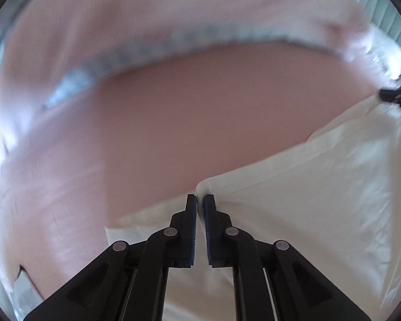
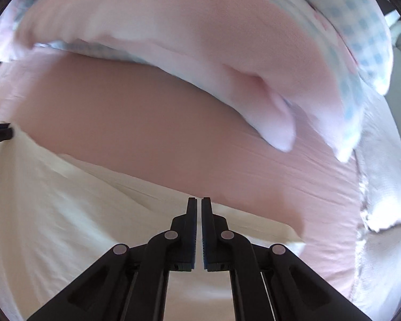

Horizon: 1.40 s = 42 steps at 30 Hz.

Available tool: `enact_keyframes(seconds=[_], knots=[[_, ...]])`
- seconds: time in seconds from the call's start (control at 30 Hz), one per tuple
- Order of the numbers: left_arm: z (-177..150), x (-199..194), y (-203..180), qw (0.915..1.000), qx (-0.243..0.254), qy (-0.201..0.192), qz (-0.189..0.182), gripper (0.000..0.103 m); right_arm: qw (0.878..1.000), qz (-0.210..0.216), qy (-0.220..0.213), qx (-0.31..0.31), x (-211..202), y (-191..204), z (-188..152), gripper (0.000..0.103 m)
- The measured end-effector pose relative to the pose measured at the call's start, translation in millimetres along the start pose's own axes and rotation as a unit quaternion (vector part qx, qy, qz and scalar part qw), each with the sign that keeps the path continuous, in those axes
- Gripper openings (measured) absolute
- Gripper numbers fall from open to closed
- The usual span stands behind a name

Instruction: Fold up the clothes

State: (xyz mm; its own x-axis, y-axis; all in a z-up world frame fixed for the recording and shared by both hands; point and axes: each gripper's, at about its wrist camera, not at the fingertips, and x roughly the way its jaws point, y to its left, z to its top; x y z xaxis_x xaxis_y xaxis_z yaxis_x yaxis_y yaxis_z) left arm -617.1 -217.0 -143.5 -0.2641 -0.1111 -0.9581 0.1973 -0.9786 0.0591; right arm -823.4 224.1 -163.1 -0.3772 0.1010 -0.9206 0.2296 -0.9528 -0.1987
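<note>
Garment: cream-white cotton cloth [image 1: 320, 200] with a stitched hem, lying over the pink bedsheet [image 1: 187, 112], spread below and between both tools.
Bedding: pink quilt with blue-checked edging [image 2: 334, 26] bunched beyond the garment.
Left gripper [image 1: 200, 200]: black two-finger tool, jaws narrowed on the garment's hemmed corner, cloth pinched between the pads.
Right gripper [image 2: 199, 203]: jaws almost together at the garment's far edge; cannot tell whether cloth sits between them.

Black tool [image 1: 200, 200], blue ribbed pads [image 1: 193, 230], silver rivets [image 1: 171, 231]
</note>
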Motion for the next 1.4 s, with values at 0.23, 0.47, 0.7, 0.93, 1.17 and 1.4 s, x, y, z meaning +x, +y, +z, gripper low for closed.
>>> enact_keyframes(seconds=[0.23, 0.47, 0.7, 0.93, 1.17, 1.4], knots=[[-47.6, -59.1, 76.2, 0.9653, -0.232, -0.121, -0.004, 0.047, 0.99, -0.015, -0.007, 0.14, -31.7, -63.2, -44.3, 0.067], [-70.7, -8.8, 99.3, 0.9685, -0.245, -0.027, -0.035, 0.047, 0.97, -0.026, 0.037, 0.24, -21.8, -102.3, -84.3, 0.07], [-46.5, -19.5, 64.6, 0.9908, -0.131, -0.031, 0.012, 0.002, 0.986, 0.038, 0.065, 0.149, 6.5, -69.0, -56.2, 0.003], [-59.9, -31.2, 121.9, 0.9835, -0.171, -0.022, 0.054, 0.002, 0.994, 0.077, 0.008, 0.073, -38.7, -72.0, -26.9, 0.002], [-54.5, 4.4, 147.8, 0.9763, -0.201, 0.011, 0.079, 0.009, 0.974, 0.075, 0.097, 0.19, 23.0, -112.0, -13.8, 0.024], [-64.9, -38.6, 149.7, 0.9677, -0.212, -0.029, 0.133, 0.013, 0.977, 0.029, -0.004, 0.212, -46.8, -114.8, -20.3, 0.038]])
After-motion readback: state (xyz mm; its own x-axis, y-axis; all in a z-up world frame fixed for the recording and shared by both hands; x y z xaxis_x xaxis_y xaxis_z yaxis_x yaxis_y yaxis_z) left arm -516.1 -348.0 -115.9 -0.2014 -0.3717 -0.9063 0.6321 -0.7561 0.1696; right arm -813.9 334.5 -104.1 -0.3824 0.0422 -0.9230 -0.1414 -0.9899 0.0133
